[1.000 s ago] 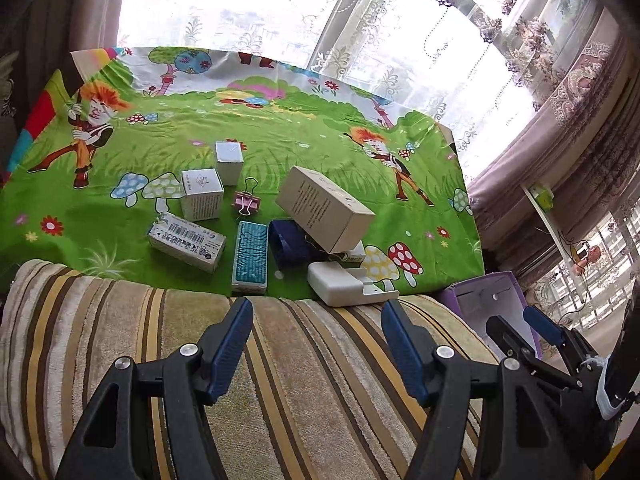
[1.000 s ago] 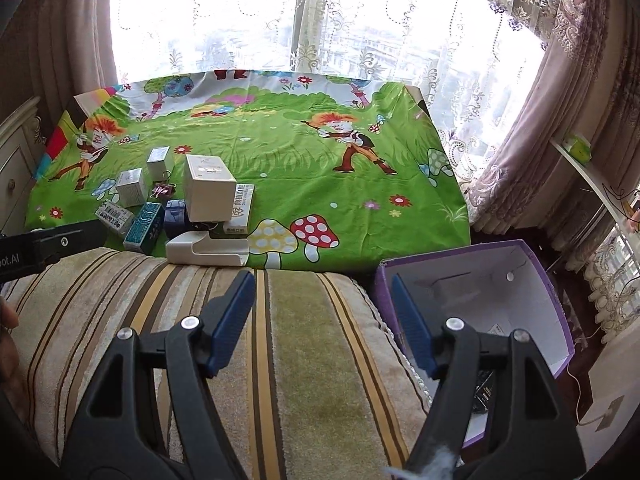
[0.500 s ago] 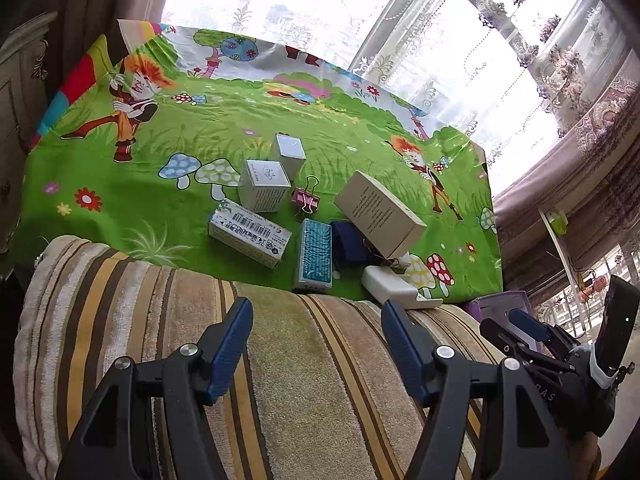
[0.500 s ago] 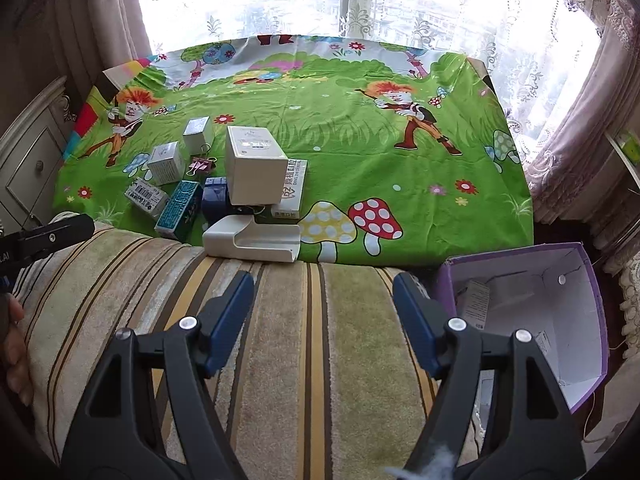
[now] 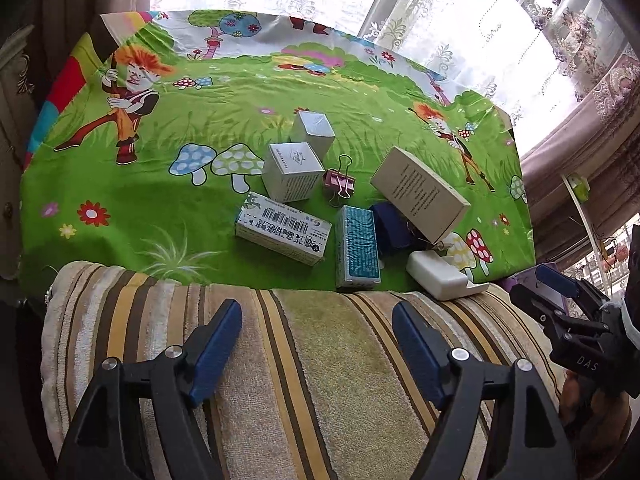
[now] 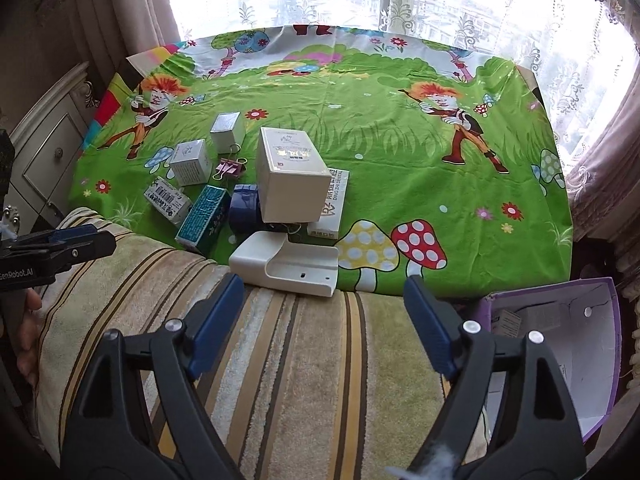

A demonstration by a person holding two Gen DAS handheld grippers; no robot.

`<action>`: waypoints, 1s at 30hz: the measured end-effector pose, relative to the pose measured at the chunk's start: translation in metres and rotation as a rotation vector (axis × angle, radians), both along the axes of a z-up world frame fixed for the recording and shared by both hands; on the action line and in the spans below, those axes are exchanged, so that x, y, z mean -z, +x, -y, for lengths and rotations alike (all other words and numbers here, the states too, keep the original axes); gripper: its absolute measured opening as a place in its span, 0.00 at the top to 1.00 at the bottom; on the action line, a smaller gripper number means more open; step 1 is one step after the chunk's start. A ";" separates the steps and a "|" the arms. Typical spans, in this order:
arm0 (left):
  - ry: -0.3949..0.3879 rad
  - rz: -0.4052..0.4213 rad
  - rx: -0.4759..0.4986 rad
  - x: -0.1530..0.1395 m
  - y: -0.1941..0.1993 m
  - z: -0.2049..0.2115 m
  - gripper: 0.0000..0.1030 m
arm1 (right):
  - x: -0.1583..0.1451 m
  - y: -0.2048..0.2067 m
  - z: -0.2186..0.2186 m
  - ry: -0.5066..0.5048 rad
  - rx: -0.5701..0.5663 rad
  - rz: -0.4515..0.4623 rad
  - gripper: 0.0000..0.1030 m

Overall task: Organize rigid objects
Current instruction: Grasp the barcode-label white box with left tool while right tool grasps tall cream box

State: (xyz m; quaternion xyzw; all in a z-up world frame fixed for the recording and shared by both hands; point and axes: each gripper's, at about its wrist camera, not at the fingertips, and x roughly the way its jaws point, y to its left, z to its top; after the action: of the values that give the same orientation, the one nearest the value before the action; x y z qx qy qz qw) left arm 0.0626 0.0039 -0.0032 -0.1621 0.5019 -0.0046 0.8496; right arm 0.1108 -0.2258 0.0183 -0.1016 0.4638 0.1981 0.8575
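A cluster of small boxes lies on the green cartoon cloth (image 5: 168, 184): a tall white box (image 6: 290, 178), a teal box (image 5: 356, 248), a barcode box (image 5: 282, 234), two silver cubes (image 5: 294, 172), a dark blue object (image 6: 245, 208), a pink binder clip (image 5: 339, 183) and a white plastic holder (image 6: 288, 268) at the near edge. My left gripper (image 5: 316, 340) hovers over the striped towel (image 5: 320, 360), jaws opening, nothing between them. My right gripper (image 6: 324, 324) hangs just short of the white holder, jaws opening and empty.
An open purple box (image 6: 560, 344) with white lining stands to the right of the towel, below the cloth's edge. A white cabinet (image 6: 44, 148) flanks the left. Curtains (image 6: 600, 120) and a bright window close off the far side.
Both grippers moved forward and tilted down toward the boxes, which now look larger and nearer. Both pairs of jaws stand wider than before.
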 end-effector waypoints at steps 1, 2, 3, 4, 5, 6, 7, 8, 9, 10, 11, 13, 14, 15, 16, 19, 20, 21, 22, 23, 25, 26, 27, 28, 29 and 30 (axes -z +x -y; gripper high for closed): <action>0.020 -0.010 0.011 0.001 0.005 0.000 0.24 | 0.001 0.003 -0.001 0.002 -0.004 -0.005 0.16; 0.039 -0.019 0.023 0.003 0.010 -0.001 0.24 | 0.001 0.006 -0.002 0.004 -0.008 -0.011 0.15; 0.055 -0.025 0.035 0.004 0.015 -0.001 0.23 | 0.003 0.010 -0.003 0.005 -0.012 -0.018 0.15; 0.070 -0.029 0.048 0.005 0.020 -0.002 0.23 | 0.003 0.013 -0.004 0.006 -0.015 -0.025 0.14; 0.086 -0.034 0.059 0.007 0.025 -0.003 0.21 | 0.004 0.016 -0.005 0.008 -0.019 -0.029 0.14; 0.100 -0.040 0.068 0.009 0.030 -0.004 0.20 | 0.005 0.019 -0.006 0.009 -0.023 -0.032 0.14; 0.112 -0.047 0.073 0.011 0.035 -0.005 0.20 | 0.005 0.022 -0.007 0.010 -0.027 -0.036 0.14; 0.124 -0.056 0.077 0.014 0.040 -0.007 0.20 | 0.006 0.024 -0.007 0.011 -0.031 -0.039 0.13; 0.130 -0.065 0.083 0.017 0.044 -0.008 0.20 | 0.006 0.027 -0.008 0.010 -0.033 -0.041 0.13; 0.133 -0.074 0.088 0.019 0.048 -0.010 0.20 | 0.006 0.030 -0.009 0.012 -0.034 -0.042 0.13; 0.134 -0.084 0.094 0.022 0.052 -0.011 0.20 | 0.005 0.033 -0.010 0.019 -0.037 -0.044 0.13; 0.133 -0.096 0.106 0.026 0.058 -0.012 0.20 | 0.004 0.041 -0.013 0.034 -0.046 -0.048 0.12; 0.137 -0.099 0.109 0.028 0.061 -0.013 0.20 | 0.003 0.045 -0.014 0.040 -0.046 -0.049 0.12; 0.139 -0.102 0.113 0.029 0.063 -0.013 0.20 | 0.002 0.049 -0.015 0.050 -0.045 -0.046 0.11; 0.141 -0.103 0.116 0.030 0.066 -0.014 0.20 | 0.001 0.054 -0.016 0.061 -0.043 -0.045 0.11; 0.147 -0.107 0.136 0.033 0.071 -0.012 0.19 | 0.000 0.065 -0.019 0.083 -0.039 -0.047 0.10; 0.150 -0.112 0.141 0.034 0.073 -0.011 0.19 | 0.001 0.068 -0.021 0.084 -0.043 -0.049 0.10; 0.155 -0.117 0.143 0.036 0.074 -0.011 0.19 | 0.001 0.070 -0.024 0.080 -0.047 -0.049 0.10; 0.158 -0.123 0.143 0.037 0.076 -0.011 0.19 | 0.001 0.073 -0.027 0.074 -0.052 -0.049 0.10; 0.159 -0.127 0.144 0.039 0.078 -0.011 0.19 | 0.002 0.076 -0.030 0.068 -0.060 -0.048 0.10; 0.160 -0.136 0.145 0.042 0.082 -0.013 0.19 | 0.005 0.080 -0.037 0.050 -0.077 -0.044 0.09; 0.161 -0.139 0.146 0.044 0.084 -0.013 0.19 | 0.007 0.083 -0.040 0.039 -0.087 -0.046 0.09; 0.159 -0.142 0.149 0.045 0.085 -0.013 0.19 | 0.009 0.085 -0.043 0.031 -0.100 -0.049 0.09; 0.155 -0.140 0.154 0.046 0.086 -0.013 0.19 | 0.011 0.088 -0.047 0.023 -0.114 -0.053 0.09; 0.154 -0.138 0.157 0.047 0.087 -0.014 0.19 | 0.013 0.091 -0.050 0.016 -0.125 -0.056 0.09; 0.154 -0.136 0.159 0.047 0.088 -0.014 0.19 | 0.015 0.094 -0.053 0.009 -0.134 -0.058 0.09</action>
State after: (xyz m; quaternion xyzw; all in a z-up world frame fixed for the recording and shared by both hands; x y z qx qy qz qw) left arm 0.1506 0.0181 -0.0500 -0.0559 0.5687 -0.0222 0.8204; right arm 0.2047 -0.1725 0.0029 -0.1229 0.4797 0.2600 0.8289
